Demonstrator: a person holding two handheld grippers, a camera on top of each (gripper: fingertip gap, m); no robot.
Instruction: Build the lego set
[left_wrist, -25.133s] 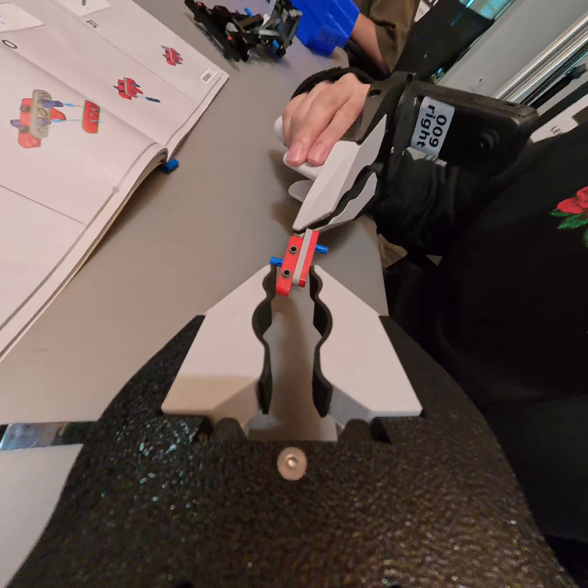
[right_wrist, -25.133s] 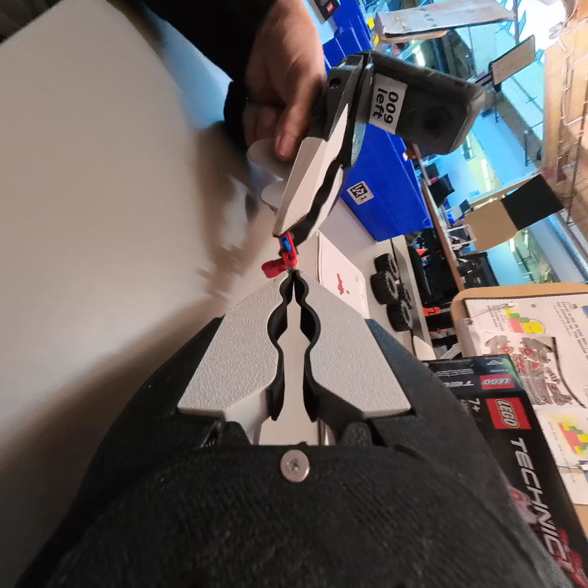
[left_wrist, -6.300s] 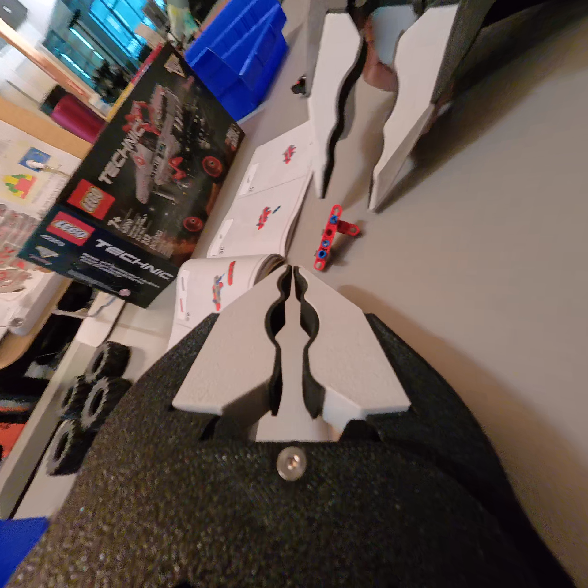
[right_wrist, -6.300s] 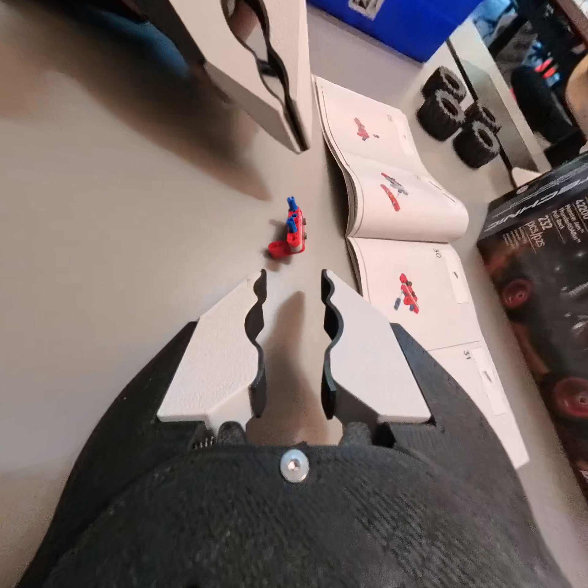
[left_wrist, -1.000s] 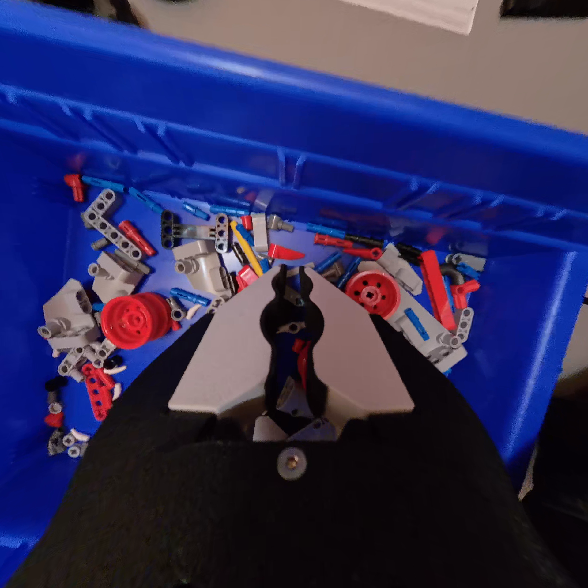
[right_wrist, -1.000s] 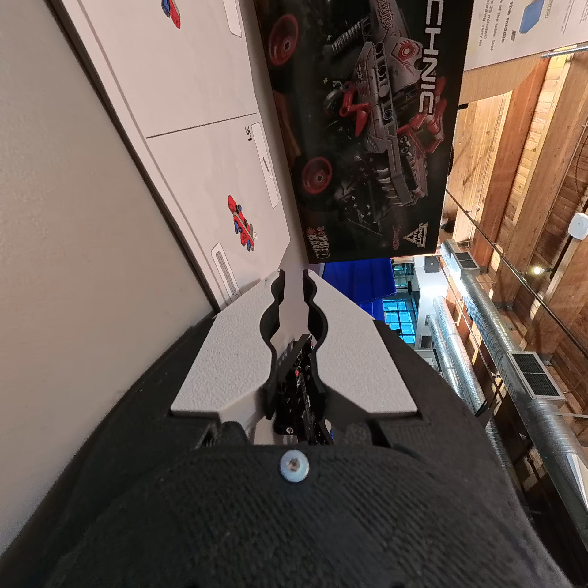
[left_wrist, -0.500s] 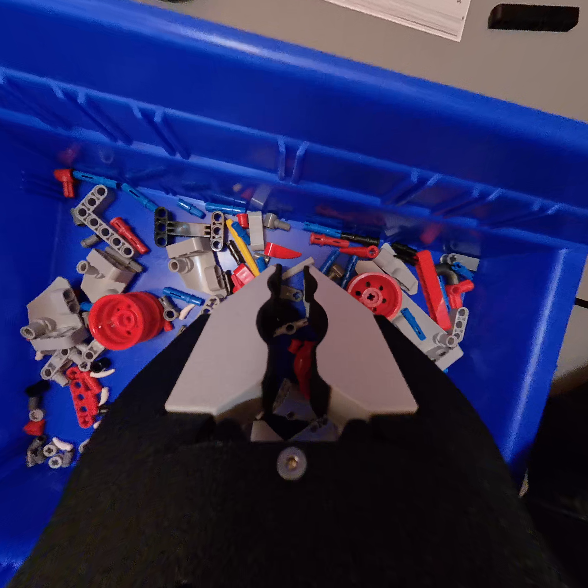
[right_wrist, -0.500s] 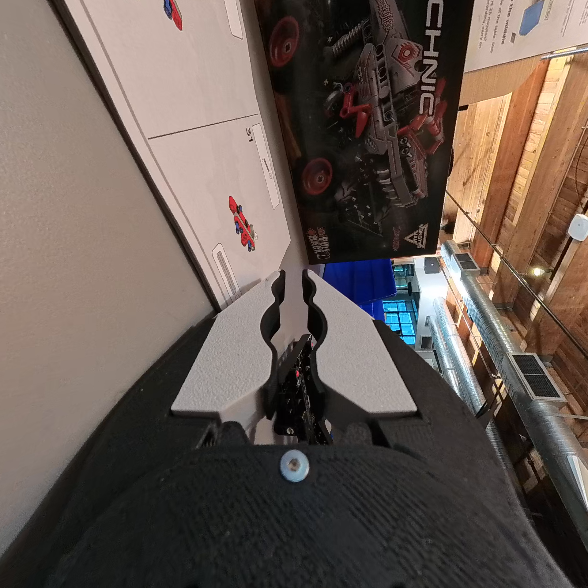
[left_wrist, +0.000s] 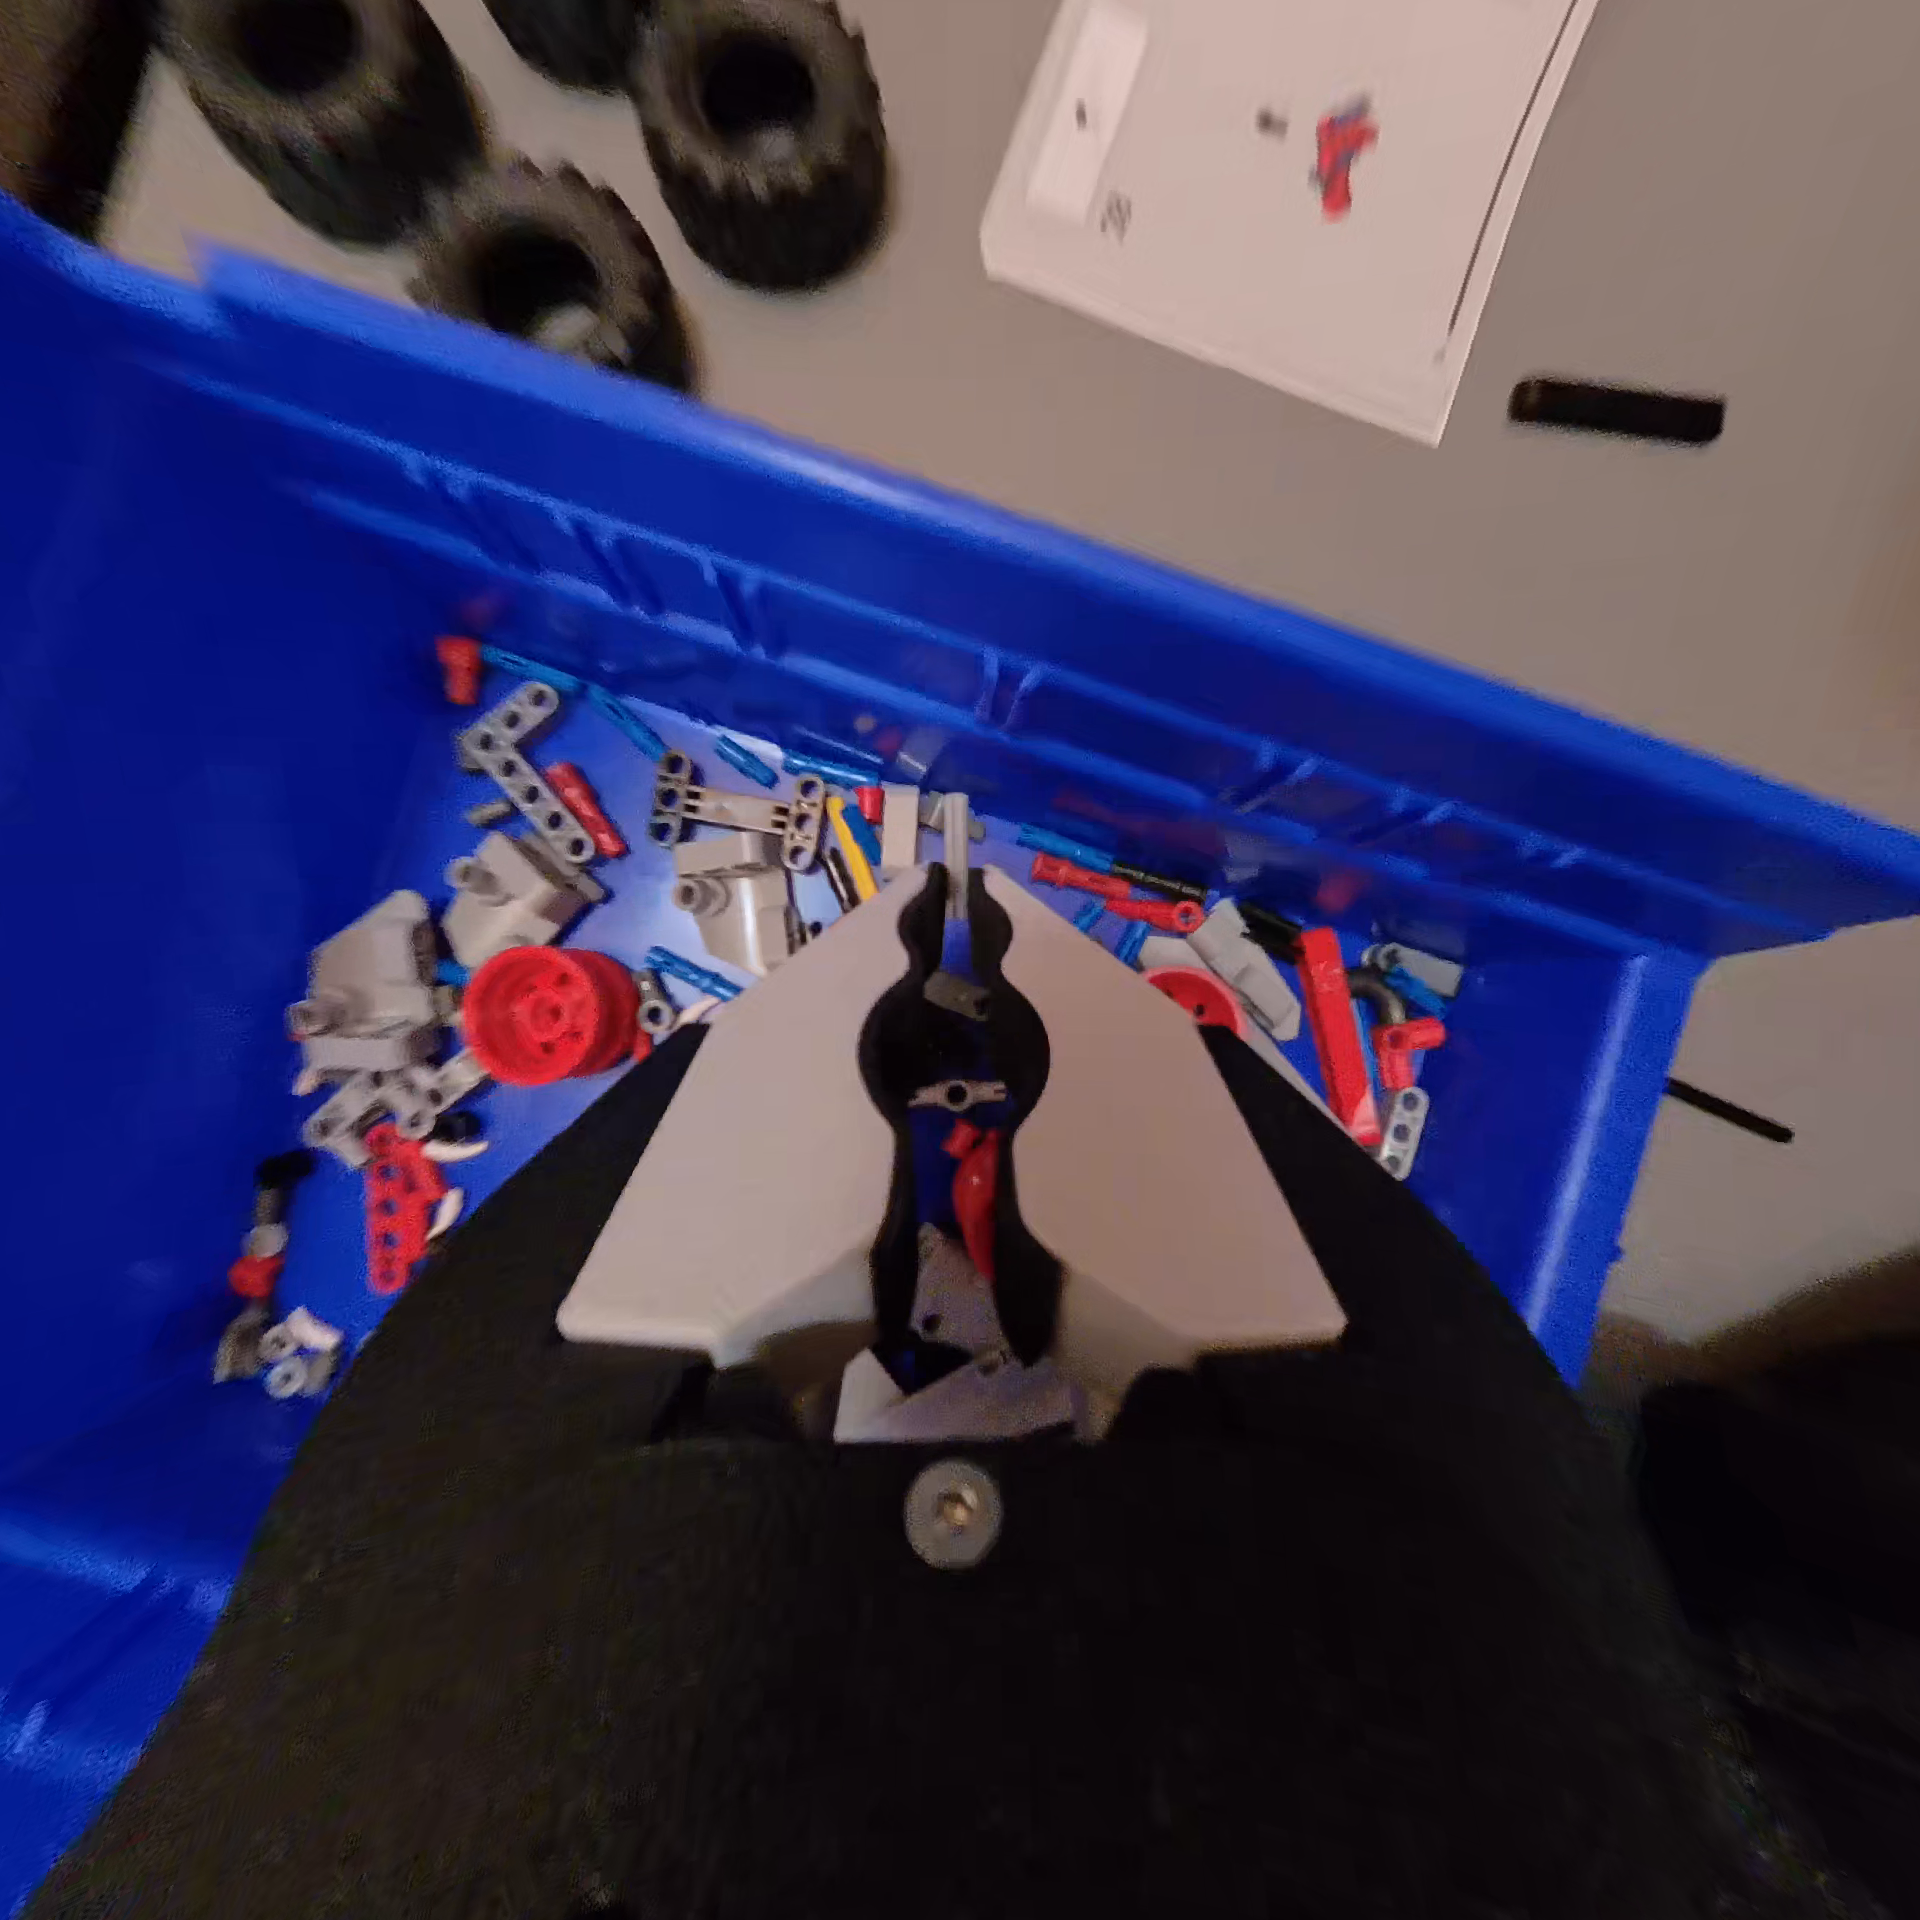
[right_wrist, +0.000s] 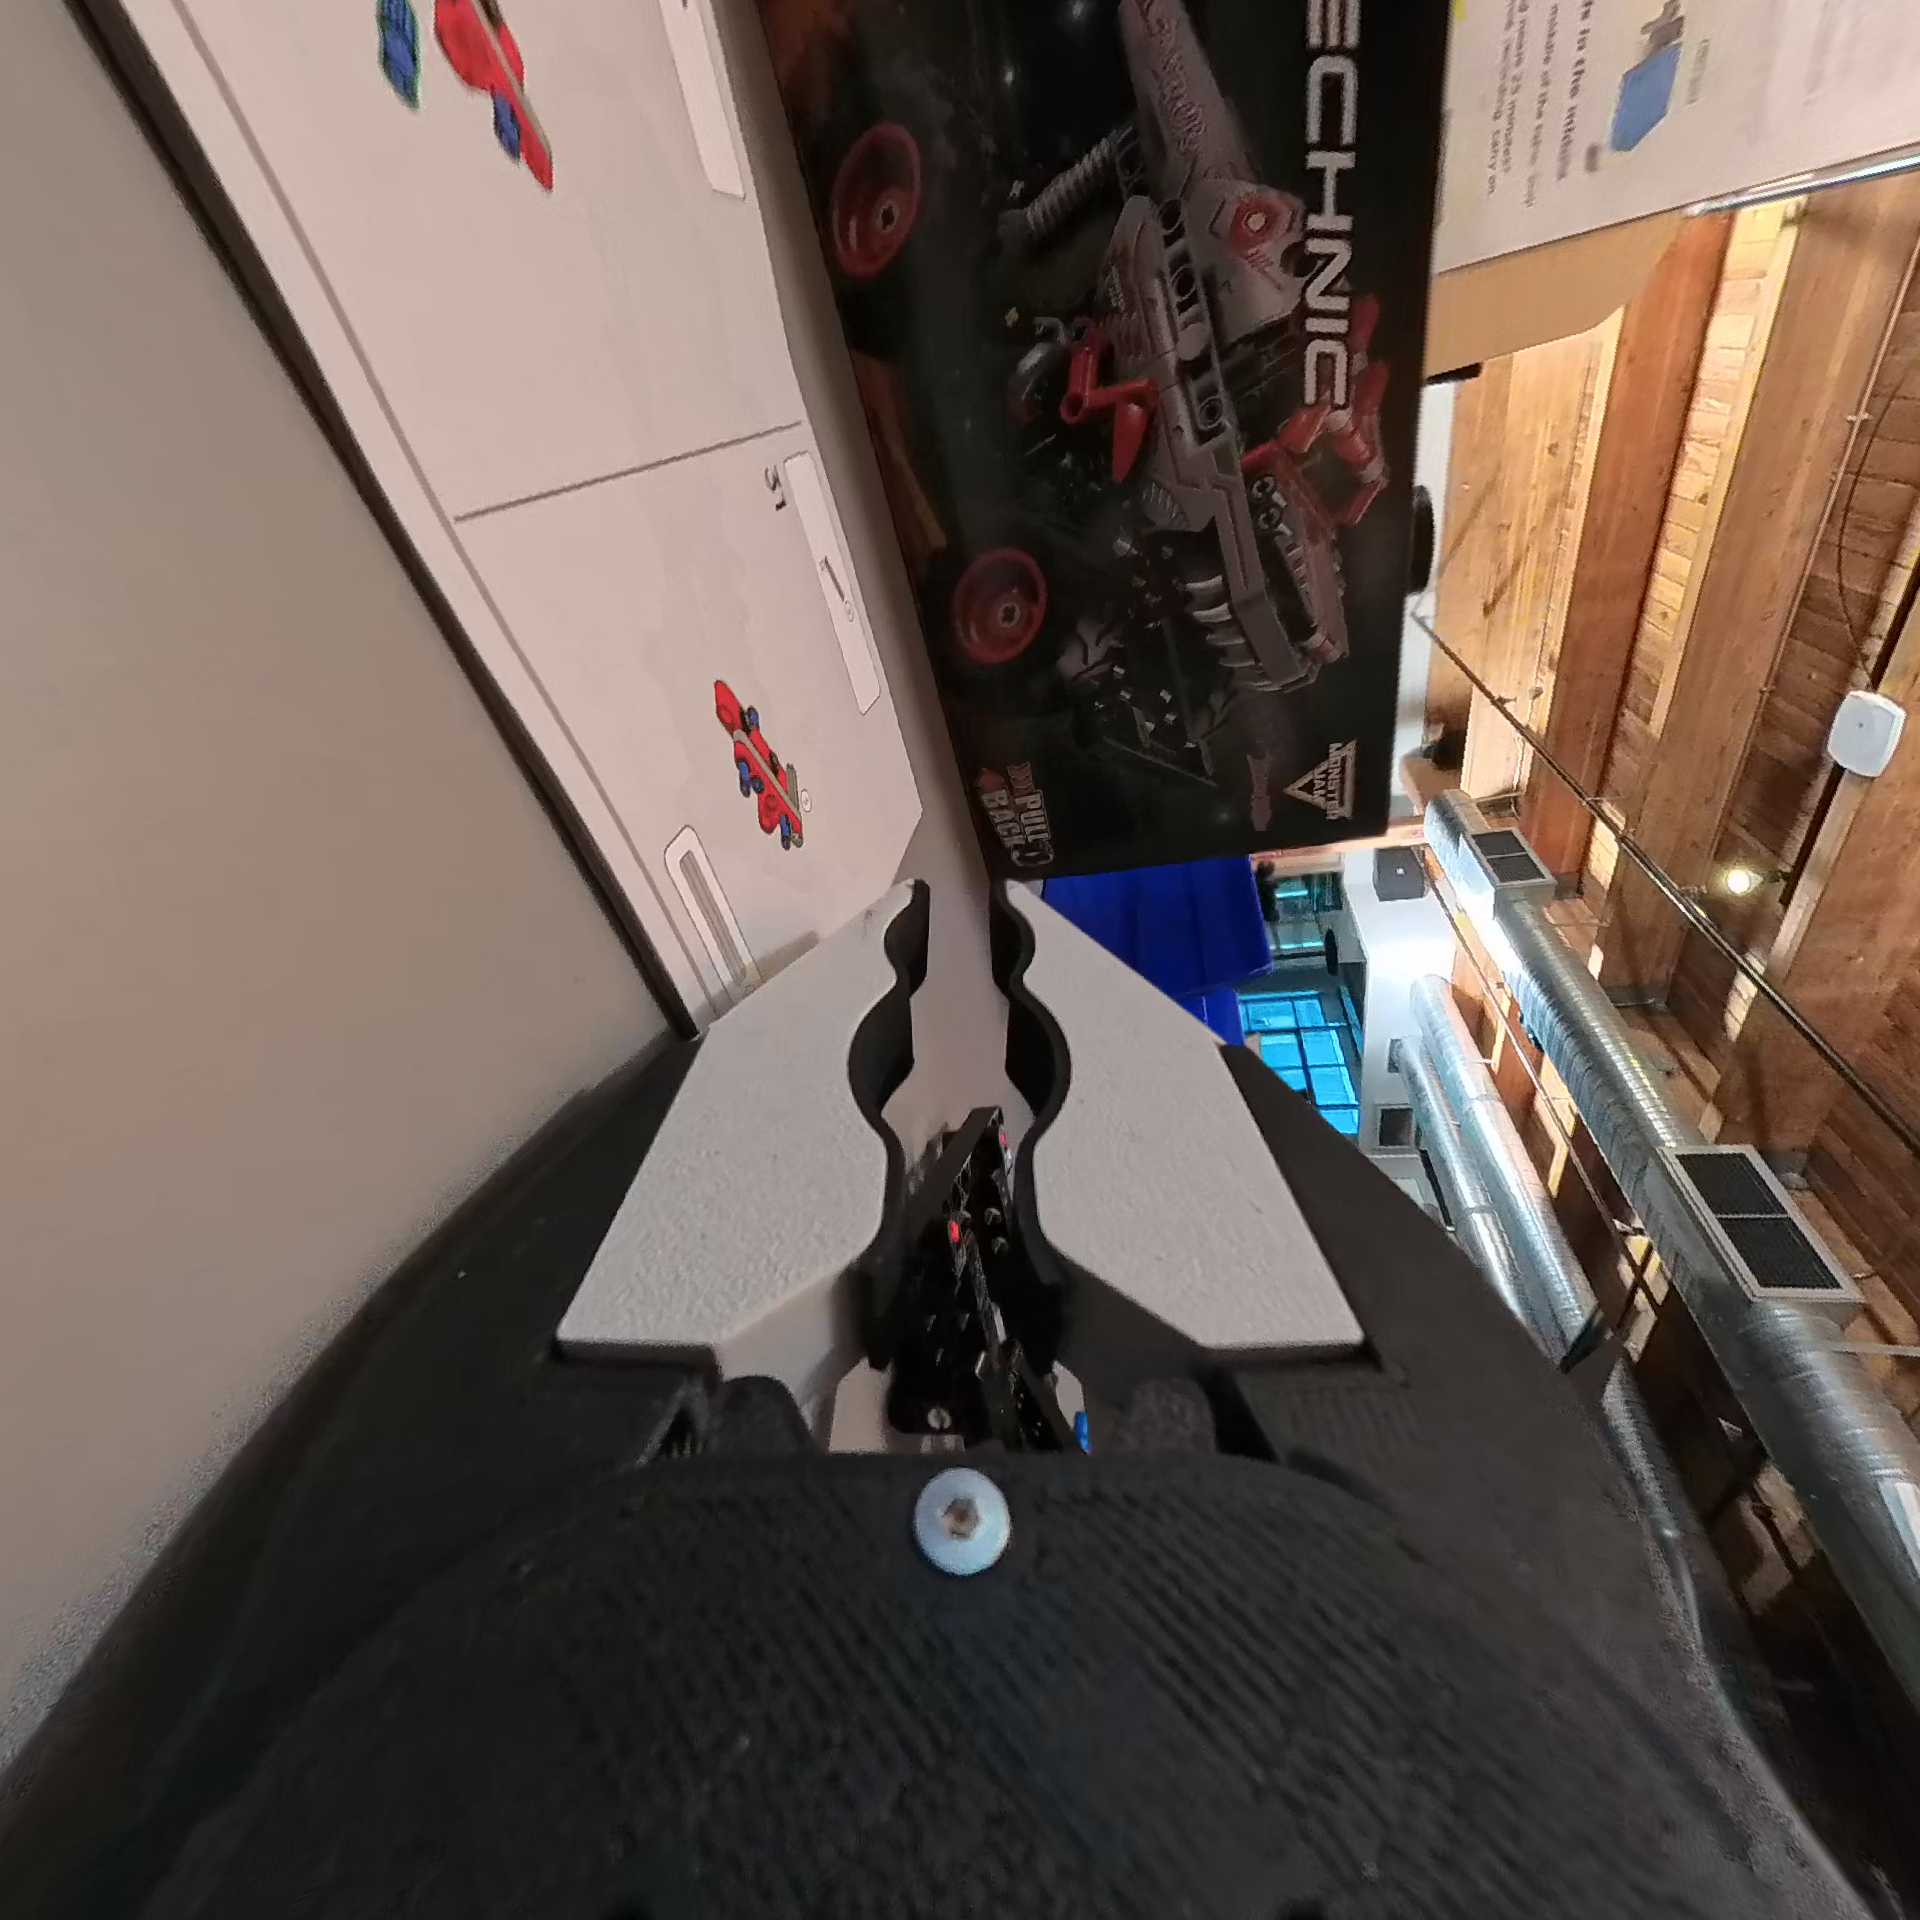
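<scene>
My left gripper (left_wrist: 956, 883) hangs over a blue bin (left_wrist: 935, 582) of loose Lego parts. Its tips are shut on a thin light grey piece (left_wrist: 957, 847) that sticks out past them. Below lie several parts, among them a red wheel (left_wrist: 540, 1013), grey blocks and blue pins. My right gripper (right_wrist: 961, 899) is tilted on its side above the grey table (right_wrist: 208, 727). It is shut on a black Lego assembly (right_wrist: 961, 1247), gripped deep between the fingers with the tips a little apart. The open instruction booklet (right_wrist: 582, 416) lies just beyond it.
The set's black box (right_wrist: 1143, 416) stands behind the booklet. Beyond the bin, on the table, are black tyres (left_wrist: 758, 135), the booklet (left_wrist: 1278, 197) and a short black bar (left_wrist: 1616, 412). The tips of one gripper are about 50 centimeters away from the tips of the other. The red wheel (left_wrist: 540, 1013) lies some 9 centimeters from my left tips, 60 centimeters from my right tips.
My left gripper has closed on the grey piece and pulled up and back from the bin floor, so more of the table shows. My right gripper has barely moved.
</scene>
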